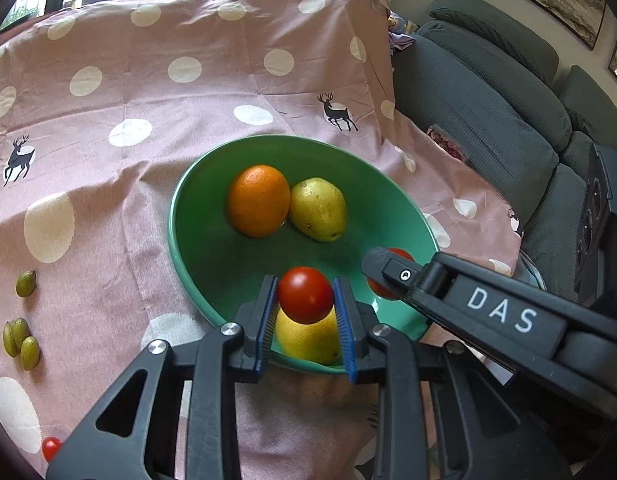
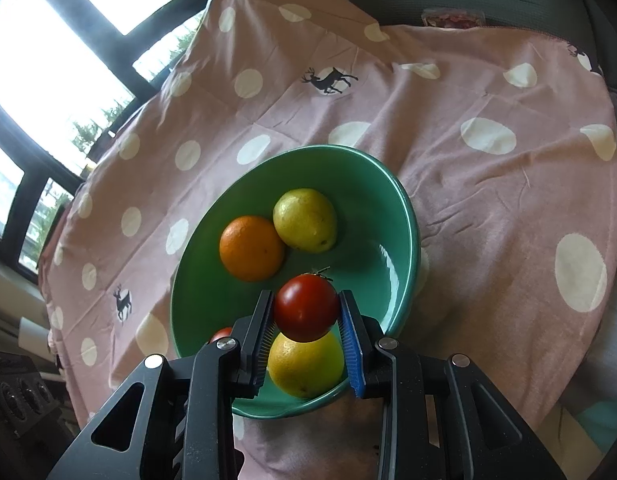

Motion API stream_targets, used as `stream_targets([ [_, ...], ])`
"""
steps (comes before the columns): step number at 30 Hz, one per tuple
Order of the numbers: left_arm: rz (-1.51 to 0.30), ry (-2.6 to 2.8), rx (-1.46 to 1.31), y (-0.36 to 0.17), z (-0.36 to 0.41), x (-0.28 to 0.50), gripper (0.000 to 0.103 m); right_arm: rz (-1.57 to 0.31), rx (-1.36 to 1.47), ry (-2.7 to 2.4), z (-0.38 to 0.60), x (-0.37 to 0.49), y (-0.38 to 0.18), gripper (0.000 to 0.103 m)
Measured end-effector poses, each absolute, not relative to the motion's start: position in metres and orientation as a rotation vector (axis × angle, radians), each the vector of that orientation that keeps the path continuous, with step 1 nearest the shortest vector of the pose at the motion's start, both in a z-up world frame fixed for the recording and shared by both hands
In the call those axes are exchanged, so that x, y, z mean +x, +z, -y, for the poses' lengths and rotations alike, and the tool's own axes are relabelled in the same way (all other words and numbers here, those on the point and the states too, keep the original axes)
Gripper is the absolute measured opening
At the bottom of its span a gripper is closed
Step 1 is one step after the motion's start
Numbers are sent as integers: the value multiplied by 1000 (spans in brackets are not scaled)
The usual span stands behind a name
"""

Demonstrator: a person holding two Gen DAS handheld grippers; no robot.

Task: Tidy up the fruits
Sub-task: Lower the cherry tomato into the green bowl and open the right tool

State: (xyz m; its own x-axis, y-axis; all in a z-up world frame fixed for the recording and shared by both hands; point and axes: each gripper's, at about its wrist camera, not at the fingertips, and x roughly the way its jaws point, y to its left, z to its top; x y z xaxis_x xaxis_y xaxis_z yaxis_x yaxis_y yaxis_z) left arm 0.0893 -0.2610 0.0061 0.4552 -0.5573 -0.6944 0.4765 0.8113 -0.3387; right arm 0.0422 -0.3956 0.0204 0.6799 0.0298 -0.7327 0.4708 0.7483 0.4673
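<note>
One green bowl (image 1: 196,216), one orange (image 1: 259,201), one pear (image 1: 318,209), one lemon (image 1: 308,340), three tomatoes (image 1: 306,294), and four small green fruits (image 1: 21,336) at the left edge.

Left gripper (image 1: 305,307): matte black plastic frame, triangular cut-outs in linkage arms, round silver screw heads at pivots. Fingers (image 1: 345,322) black outside, lined with ribbed blue pads (fine comb-like teeth).

Right gripper (image 2: 306,314): same black build, silver pivot screws, blue ribbed pad on one finger (image 2: 353,354), darker on other. From left camera, white "DAS" lettering on side, small round screw near tip.
</note>
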Motion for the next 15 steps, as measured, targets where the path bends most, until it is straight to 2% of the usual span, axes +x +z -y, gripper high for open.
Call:
stream_targets([
  [15, -904, -634, -110, 3, 260, 91, 28, -814, 678, -271, 392, 46, 18, 33],
])
